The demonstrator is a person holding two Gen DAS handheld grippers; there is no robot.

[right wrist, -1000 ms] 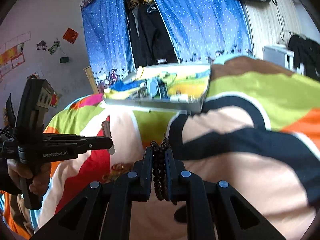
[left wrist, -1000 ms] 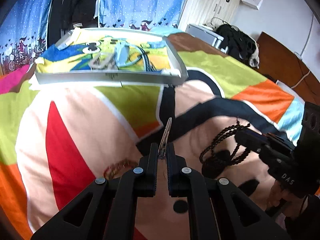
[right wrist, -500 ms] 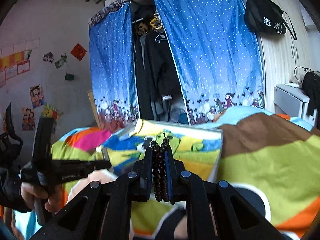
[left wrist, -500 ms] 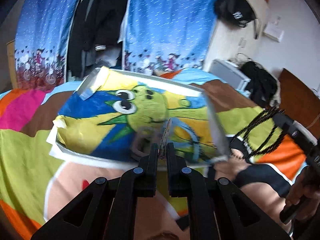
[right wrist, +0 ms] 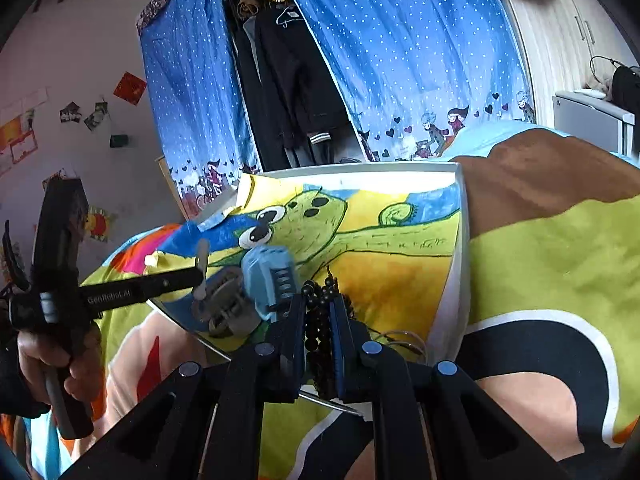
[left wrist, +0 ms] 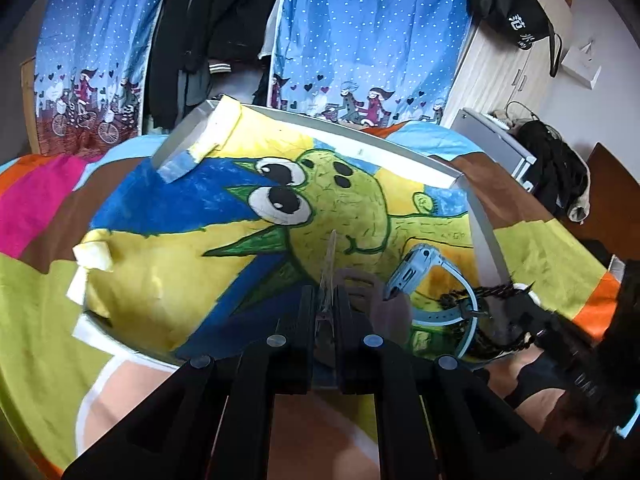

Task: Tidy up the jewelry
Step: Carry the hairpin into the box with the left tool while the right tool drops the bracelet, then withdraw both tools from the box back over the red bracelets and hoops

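Bedroom. Blue star-dotted curtains (left wrist: 360, 36) with a cartoon border, parted over dark hanging clothes (right wrist: 288, 80). White wall (right wrist: 60, 80) with pinned pictures and a red paper square (right wrist: 130, 88). Pale wooden wardrobe (left wrist: 500, 68) with a black bag (left wrist: 508, 12) hung on it. Bed with a multicoloured patterned cover (right wrist: 552, 248). Daylight.

A: Where does the left wrist view look from?

B: From behind the left hand-held gripper (left wrist: 327, 312), close over the near edge of the tray (left wrist: 482, 236), facing the curtain (left wrist: 372, 36).

A: And the right?

B: Behind the right hand-held gripper (right wrist: 319, 320), just as close at the tray (right wrist: 460, 248) edge, facing the same curtain (right wrist: 404, 40), angled leftward.

A: Shared ground?

B: Tray, bed (right wrist: 560, 248), curtain. Each view also catches the other gripper at its side.
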